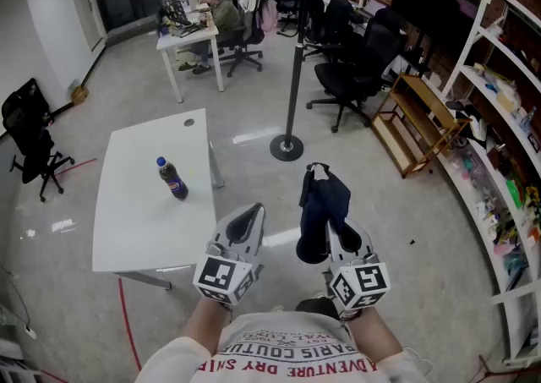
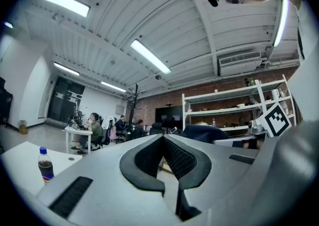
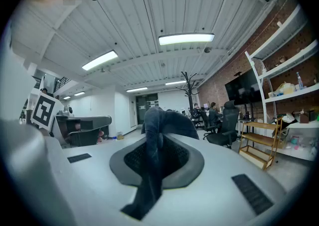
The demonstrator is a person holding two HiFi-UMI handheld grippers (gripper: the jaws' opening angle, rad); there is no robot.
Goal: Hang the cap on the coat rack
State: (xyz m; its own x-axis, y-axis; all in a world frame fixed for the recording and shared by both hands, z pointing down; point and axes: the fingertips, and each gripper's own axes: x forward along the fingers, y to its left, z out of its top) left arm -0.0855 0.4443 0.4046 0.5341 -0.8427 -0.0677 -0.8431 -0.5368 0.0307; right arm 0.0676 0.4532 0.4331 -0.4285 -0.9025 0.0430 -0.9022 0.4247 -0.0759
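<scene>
Head view: right gripper (image 1: 325,185) grips cap (image 1: 331,206); shirt (image 1: 287,354) print reads "ADVENTURE DRY".

A white table (image 1: 144,225) on the glossy floor (image 1: 254,102) carries 1 upright cola bottle (image 1: 172,178)

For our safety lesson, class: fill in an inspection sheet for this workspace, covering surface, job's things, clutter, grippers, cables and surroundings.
Surface: white table at left.
Job's things: dark cap clamped in the right gripper; coat rack stands ahead on the floor.
Clutter: cola bottle upright on the table.
Grippers: left gripper shut, empty; right shut on the cap.
Cables: red line on the floor, cable or tape, cannot tell.
Surroundings: office chairs, shelving at right, people at a far desk.
</scene>
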